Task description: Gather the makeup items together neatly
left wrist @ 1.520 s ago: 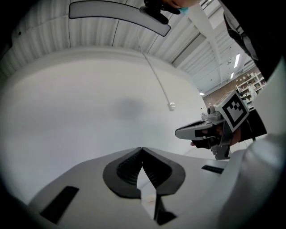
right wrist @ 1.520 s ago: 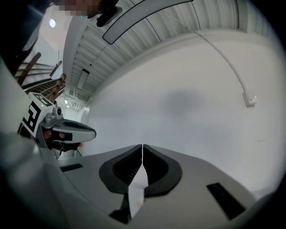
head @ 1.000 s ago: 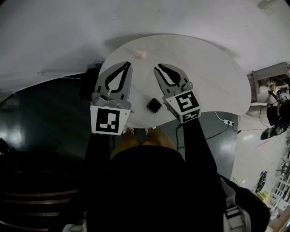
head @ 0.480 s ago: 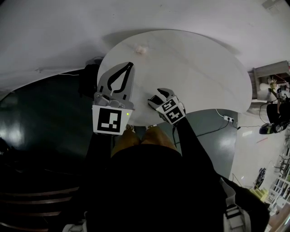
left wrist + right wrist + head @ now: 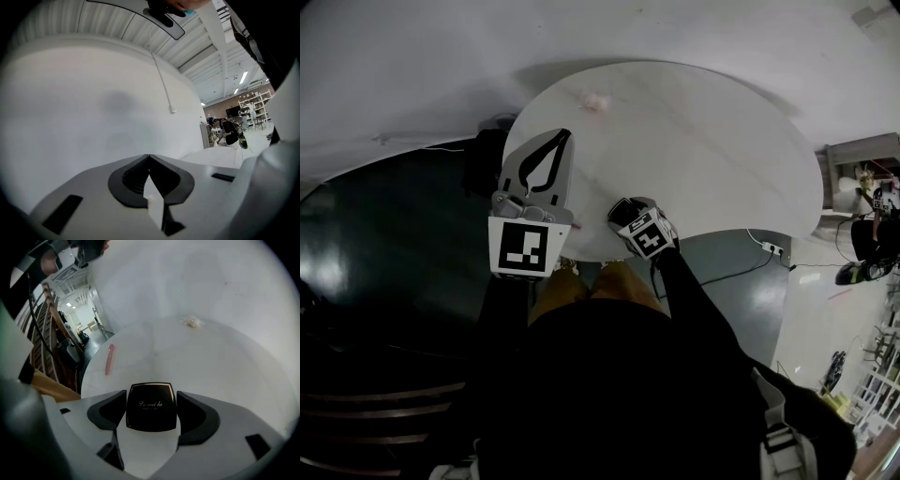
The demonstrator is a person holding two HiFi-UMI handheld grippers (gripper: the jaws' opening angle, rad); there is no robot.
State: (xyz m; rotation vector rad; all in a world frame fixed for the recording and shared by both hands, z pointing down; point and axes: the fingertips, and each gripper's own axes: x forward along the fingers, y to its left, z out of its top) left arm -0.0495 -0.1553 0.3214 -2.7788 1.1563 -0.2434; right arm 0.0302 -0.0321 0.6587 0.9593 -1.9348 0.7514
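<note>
Black square compact lies flat on the white round surface, near its 7 o'clock rim. It is between the jaws of the right hand-held gripper, which have just been opening and now stand wide on either side of it. A pink stick lies at 10 o'clock from the compact. The left hand-held gripper, over the 9 o'clock side, has its jaws together and holds nothing
</note>
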